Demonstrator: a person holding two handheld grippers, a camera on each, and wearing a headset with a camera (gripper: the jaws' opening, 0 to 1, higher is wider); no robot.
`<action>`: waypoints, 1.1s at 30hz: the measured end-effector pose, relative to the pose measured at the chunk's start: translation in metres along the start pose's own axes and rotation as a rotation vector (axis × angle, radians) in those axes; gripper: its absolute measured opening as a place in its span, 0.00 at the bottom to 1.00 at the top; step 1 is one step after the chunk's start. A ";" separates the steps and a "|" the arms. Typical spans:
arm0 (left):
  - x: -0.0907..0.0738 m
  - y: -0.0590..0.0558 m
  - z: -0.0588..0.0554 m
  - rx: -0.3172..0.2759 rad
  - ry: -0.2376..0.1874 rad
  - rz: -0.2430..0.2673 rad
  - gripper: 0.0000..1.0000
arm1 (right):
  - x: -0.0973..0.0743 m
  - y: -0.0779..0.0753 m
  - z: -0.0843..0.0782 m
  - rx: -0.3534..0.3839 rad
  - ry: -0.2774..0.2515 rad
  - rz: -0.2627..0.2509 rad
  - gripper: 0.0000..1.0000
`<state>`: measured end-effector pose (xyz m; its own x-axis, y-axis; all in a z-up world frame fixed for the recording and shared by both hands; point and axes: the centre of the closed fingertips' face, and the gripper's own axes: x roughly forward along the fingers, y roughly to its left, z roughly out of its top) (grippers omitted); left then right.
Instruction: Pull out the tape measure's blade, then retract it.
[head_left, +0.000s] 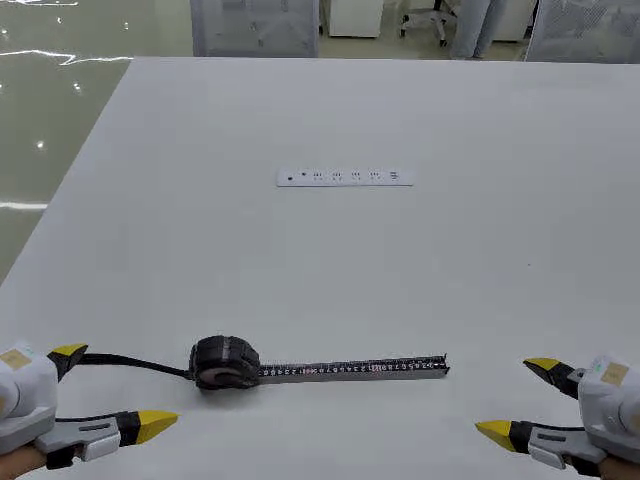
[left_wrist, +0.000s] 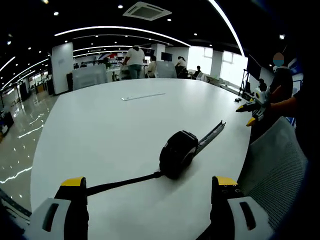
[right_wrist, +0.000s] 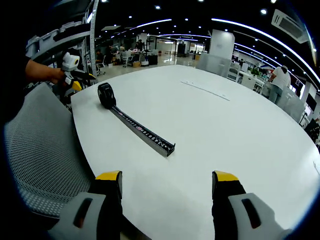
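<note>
Black and ribbed, the tape measure's case (head_left: 224, 362) lies on the smooth white table (head_left: 350, 260) near its front edge. Its dark blade (head_left: 352, 369) is drawn out flat toward the right gripper (head_left: 516, 397), and the blade's printed marks are too small to read. A black strap (head_left: 130, 362) runs from the case toward the left gripper (head_left: 115, 386), its end lost at a yellow-tipped jaw. Both grippers are cut off at the frame's lower corners, jaws spread wide and gripping nothing. A flat white power strip (head_left: 344, 177) lies farther back
</note>
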<state>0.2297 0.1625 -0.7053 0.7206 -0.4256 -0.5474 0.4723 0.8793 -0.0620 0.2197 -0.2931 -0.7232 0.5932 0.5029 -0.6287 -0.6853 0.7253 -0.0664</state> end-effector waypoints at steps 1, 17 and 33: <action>-0.004 0.002 0.001 -0.008 -0.011 0.016 1.00 | -0.001 0.000 0.001 0.035 -0.022 -0.020 0.71; -0.010 -0.018 -0.008 0.039 0.018 -0.022 1.00 | -0.031 -0.005 -0.009 0.058 -0.037 -0.059 0.90; -0.012 -0.013 -0.003 0.039 0.008 0.001 1.00 | -0.047 -0.014 -0.016 0.055 -0.025 -0.061 1.00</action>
<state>0.2137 0.1571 -0.7006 0.7167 -0.4230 -0.5544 0.4911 0.8706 -0.0295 0.1943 -0.3344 -0.7051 0.6441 0.4676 -0.6054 -0.6235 0.7794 -0.0614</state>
